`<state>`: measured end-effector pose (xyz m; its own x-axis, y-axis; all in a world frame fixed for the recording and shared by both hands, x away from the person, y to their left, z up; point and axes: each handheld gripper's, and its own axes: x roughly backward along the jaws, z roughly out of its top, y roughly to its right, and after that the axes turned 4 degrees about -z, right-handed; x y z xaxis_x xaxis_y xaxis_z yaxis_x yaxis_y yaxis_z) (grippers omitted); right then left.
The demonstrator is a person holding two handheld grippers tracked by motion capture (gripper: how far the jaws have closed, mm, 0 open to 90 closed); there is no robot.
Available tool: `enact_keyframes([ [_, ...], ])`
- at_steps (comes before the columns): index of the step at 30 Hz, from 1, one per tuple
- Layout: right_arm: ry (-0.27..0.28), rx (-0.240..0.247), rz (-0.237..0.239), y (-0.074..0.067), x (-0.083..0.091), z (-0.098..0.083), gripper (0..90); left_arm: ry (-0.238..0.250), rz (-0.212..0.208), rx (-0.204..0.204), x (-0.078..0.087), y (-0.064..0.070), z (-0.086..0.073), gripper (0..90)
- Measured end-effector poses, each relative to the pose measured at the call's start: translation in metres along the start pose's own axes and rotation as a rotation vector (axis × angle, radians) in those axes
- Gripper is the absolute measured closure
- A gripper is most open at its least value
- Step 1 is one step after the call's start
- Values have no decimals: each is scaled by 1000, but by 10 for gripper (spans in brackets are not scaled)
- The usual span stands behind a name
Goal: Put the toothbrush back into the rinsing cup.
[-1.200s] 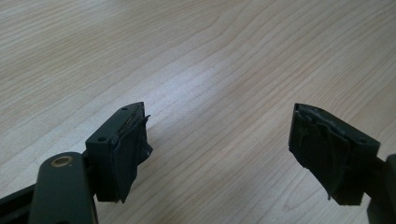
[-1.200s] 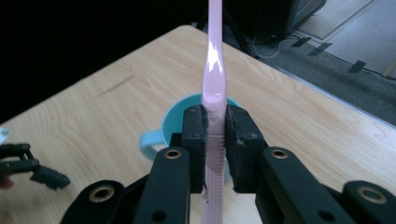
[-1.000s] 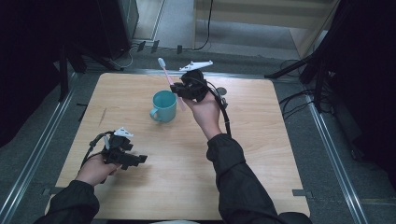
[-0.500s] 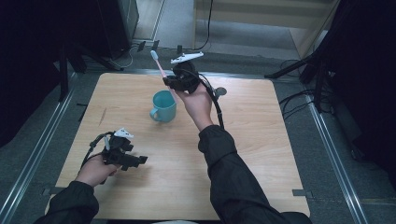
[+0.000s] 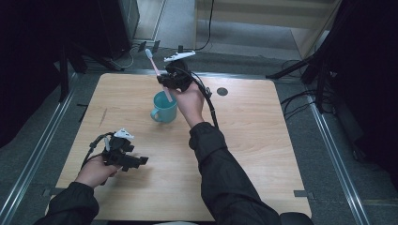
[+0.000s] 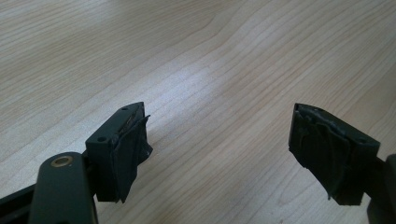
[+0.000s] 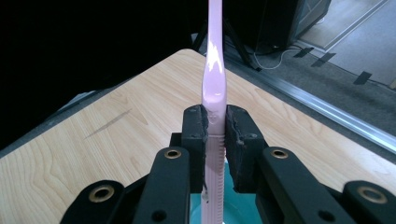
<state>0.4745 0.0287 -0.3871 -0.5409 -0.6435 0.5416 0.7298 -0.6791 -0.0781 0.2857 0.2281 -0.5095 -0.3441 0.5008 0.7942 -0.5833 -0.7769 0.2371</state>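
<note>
A pink toothbrush (image 5: 157, 75) is clamped in my right gripper (image 5: 168, 82), head up and tilted left, its lower end over the rim of a teal mug (image 5: 165, 108) standing mid-table. In the right gripper view the toothbrush (image 7: 214, 84) rises between the jaws of my right gripper (image 7: 215, 135), with the mug (image 7: 236, 205) just below them. My left gripper (image 5: 136, 161) rests low over the wooden table (image 5: 263, 140) at the front left, apart from the mug. Seen in its own view, my left gripper (image 6: 219, 154) is open over bare wood, nothing between its pads.
A small dark round hole (image 5: 222, 91) marks the tabletop near the far edge, right of the mug. Metal rails (image 5: 328, 140) run along both sides of the table. Black stands and cables (image 5: 300, 101) crowd the floor behind and to the right.
My right gripper has carried the toothbrush leftward and slightly down, from right of the mug to over its rim. The left gripper has not moved.
</note>
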Motion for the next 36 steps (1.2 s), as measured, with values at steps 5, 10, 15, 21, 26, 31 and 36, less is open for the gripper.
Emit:
enact_keyframes([
  [5, 4, 10, -7, -1, -9, -5, 785, 3, 3, 7, 3, -2, -1, 195],
  [10, 15, -8, -13, 2, -14, -9, 785, 4, 2, 8, 3, -2, -1, 195],
  [15, 5, -6, -17, 1, -21, -13, 786, 1, 1, 8, 4, -2, -2, 195],
  [21, 19, -10, -32, 0, -26, -20, 786, 2, 4, 6, 4, -2, -1, 195],
  [26, 39, -17, -48, 0, -28, -28, 785, 4, 3, 12, 3, -2, -2, 195],
  [31, 55, -37, -48, 1, -28, -34, 785, 1, 4, 10, 3, -2, -1, 195],
  [36, 57, -52, -47, 1, -31, -40, 785, 2, 2, 13, 3, -3, -2, 195],
])
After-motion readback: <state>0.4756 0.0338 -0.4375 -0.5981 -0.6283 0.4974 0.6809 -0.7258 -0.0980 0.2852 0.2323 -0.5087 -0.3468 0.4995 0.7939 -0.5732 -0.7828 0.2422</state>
